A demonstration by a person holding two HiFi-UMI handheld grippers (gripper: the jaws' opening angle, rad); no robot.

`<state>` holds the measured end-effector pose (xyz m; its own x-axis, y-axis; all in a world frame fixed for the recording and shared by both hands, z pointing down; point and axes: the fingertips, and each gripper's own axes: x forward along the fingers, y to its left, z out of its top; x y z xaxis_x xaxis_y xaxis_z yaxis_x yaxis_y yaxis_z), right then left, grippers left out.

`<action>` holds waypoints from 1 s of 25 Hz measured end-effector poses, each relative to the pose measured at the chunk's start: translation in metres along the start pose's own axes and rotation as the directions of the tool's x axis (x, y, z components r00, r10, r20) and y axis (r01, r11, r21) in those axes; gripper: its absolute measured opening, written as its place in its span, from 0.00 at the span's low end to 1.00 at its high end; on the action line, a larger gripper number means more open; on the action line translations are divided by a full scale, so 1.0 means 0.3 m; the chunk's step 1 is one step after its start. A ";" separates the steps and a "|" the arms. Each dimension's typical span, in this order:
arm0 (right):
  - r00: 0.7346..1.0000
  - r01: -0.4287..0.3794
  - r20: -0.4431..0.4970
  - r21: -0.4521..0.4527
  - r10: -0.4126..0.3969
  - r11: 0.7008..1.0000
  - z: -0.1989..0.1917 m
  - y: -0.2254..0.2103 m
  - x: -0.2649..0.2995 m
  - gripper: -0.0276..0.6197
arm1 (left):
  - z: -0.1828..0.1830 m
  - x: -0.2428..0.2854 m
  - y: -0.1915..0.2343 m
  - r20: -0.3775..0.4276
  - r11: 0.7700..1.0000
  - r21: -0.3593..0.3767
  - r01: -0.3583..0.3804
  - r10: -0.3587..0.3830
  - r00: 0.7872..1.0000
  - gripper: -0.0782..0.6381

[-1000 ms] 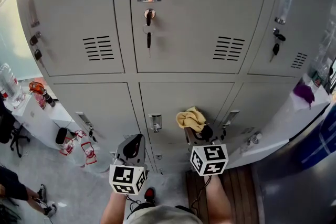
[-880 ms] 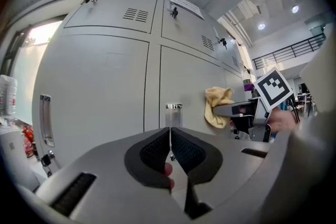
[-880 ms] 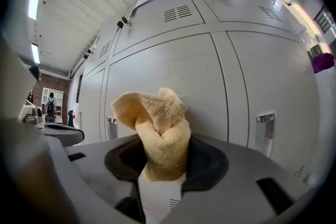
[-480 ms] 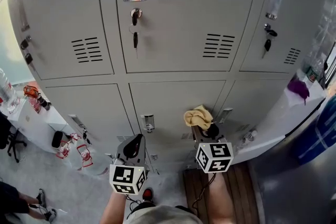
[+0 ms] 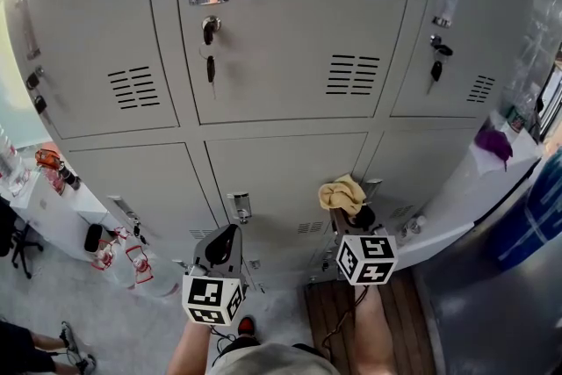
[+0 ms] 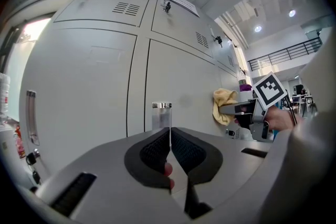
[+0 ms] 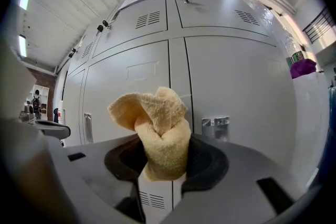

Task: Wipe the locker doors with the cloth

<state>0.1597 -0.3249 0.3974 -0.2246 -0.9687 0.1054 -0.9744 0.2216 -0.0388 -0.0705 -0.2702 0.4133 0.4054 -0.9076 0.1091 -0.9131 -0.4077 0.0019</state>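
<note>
As the cloth (image 7: 157, 128) is a soft, light terry fabric, it deforms under any load and carries no stiffness of its own. The right gripper (image 7: 165, 160) pinches it at its bunched lower part, with the jaws closed on the fabric from both sides and a loose crumpled fold standing free above them. This free fold is judged to be the working face for wiping. A hold at the gathered middle, as shown, suits the material, since a hold at one corner would let the rest hang and drag.

Seen from the head view, the cloth (image 5: 342, 193) lies at 4 o'clock from frame centre, close to the lower middle door (image 5: 290, 167) of the locker doors (image 5: 290, 31). Contact with the panel cannot be confirmed. A metal handle (image 5: 239, 206) sits at 9 o'clock from the cloth and is likely to snag loose fabric.

The left gripper (image 6: 170, 147) is at 7 o'clock from frame centre in the head view, with its jaws pressed together on nothing. It takes no part in the hold.
</note>
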 end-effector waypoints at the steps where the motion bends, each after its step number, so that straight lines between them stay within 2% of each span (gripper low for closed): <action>1: 1.000 0.001 0.000 0.001 -0.001 1.000 0.000 -0.004 0.000 0.33 | -0.001 0.001 0.000 0.000 1.000 -0.001 -0.001 0.001 1.000 0.15; 11: 1.000 -0.005 0.011 -0.001 0.005 1.000 -0.002 0.001 -0.002 0.32 | 0.007 -0.019 0.011 0.005 1.000 0.005 -0.015 0.015 1.000 0.15; 15: 0.999 -0.042 0.036 0.022 0.041 0.999 0.000 0.041 -0.033 0.32 | 0.001 -0.029 0.011 0.000 1.000 0.006 -0.019 0.019 1.000 0.15; 25: 0.990 -0.136 0.033 -0.006 0.136 0.991 -0.039 0.189 -0.103 0.32 | -0.028 -0.062 0.014 -0.014 0.999 0.010 -0.031 0.031 0.999 0.15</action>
<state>0.1112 -0.2812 0.4036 -0.3544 -0.9328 0.0660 -0.9349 0.3519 -0.0463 -0.0822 -0.2541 0.4196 0.3766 -0.9182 0.1231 -0.9246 -0.3807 -0.0110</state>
